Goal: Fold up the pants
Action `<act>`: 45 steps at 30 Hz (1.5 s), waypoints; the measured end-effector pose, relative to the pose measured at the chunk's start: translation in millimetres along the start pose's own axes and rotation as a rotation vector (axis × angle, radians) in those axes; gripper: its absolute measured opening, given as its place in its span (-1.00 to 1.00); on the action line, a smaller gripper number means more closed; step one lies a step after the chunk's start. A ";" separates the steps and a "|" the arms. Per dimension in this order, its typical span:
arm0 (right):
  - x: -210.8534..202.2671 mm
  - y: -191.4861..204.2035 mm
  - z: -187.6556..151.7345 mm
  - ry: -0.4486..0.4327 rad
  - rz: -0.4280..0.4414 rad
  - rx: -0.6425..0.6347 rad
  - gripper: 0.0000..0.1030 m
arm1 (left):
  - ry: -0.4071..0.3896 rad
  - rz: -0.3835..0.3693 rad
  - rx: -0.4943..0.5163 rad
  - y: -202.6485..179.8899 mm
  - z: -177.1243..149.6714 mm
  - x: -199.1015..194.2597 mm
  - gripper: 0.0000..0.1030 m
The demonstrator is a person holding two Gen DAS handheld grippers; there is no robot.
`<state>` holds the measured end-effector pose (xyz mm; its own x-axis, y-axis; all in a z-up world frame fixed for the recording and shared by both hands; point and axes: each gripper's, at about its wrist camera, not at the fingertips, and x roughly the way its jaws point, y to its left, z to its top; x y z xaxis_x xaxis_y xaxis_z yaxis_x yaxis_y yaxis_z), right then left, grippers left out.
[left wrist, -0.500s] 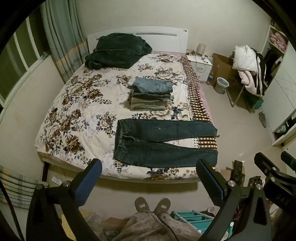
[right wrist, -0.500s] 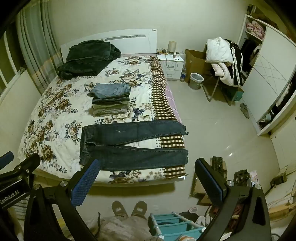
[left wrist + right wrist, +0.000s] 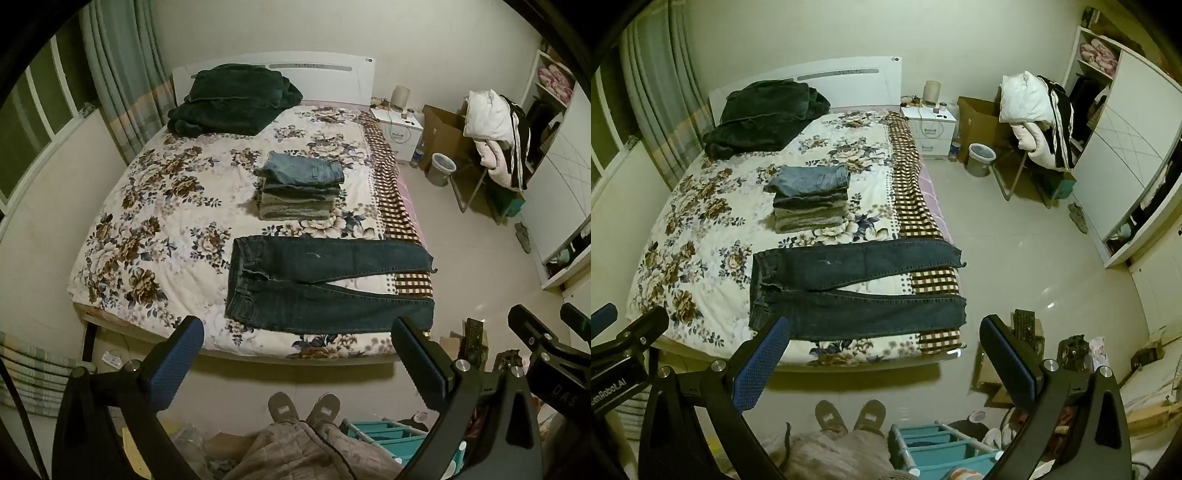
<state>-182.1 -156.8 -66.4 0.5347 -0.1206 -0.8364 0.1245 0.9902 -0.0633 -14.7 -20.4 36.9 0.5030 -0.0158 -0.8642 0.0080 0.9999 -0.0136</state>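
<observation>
Dark blue jeans (image 3: 317, 284) lie flat across the near end of the floral bed (image 3: 155, 206), waist to the left, both legs spread apart toward the right edge; they also show in the right wrist view (image 3: 849, 288). My left gripper (image 3: 295, 363) is open and empty, held high above the floor, short of the bed's foot. My right gripper (image 3: 882, 360) is open and empty too, at about the same height, to the right of the left one. Neither touches the jeans.
A stack of folded pants (image 3: 299, 188) sits mid-bed. A dark green blanket (image 3: 232, 99) lies by the headboard. A teal basket (image 3: 942, 450) stands by my feet. A nightstand (image 3: 931, 129), a bin (image 3: 980, 158) and a clothes-laden chair (image 3: 1034, 122) stand at the right.
Both views have barely shifted. The jeans lie as before and both grippers stay open.
</observation>
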 end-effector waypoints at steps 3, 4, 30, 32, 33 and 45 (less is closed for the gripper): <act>0.9 1.7 0.1 0.007 -0.001 -0.002 1.00 | 0.002 -0.002 -0.001 -2.8 1.0 -4.4 1.00; 0.0 5.7 8.8 0.007 -0.004 -0.003 1.00 | 0.000 0.000 0.001 -1.4 -0.2 -1.7 1.00; 171.7 39.9 54.5 0.110 0.025 0.192 1.00 | -0.001 0.081 0.079 9.9 70.5 172.2 1.00; 224.3 46.4 52.6 0.190 -0.013 0.153 1.00 | 0.014 0.106 0.105 0.5 84.2 209.4 1.00; 252.0 50.6 47.8 0.234 -0.031 0.128 1.00 | 0.028 0.120 0.119 -4.7 89.9 230.6 1.00; 652.5 44.7 141.4 0.363 -0.062 -0.265 1.00 | 0.311 0.267 0.384 -96.5 137.0 563.7 1.00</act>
<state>290.5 -201.2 -537.9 0.1991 -0.1950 -0.9604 -0.0962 0.9714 -0.2172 386.4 -125.9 -380.1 0.2523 0.2968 -0.9210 0.2591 0.8963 0.3598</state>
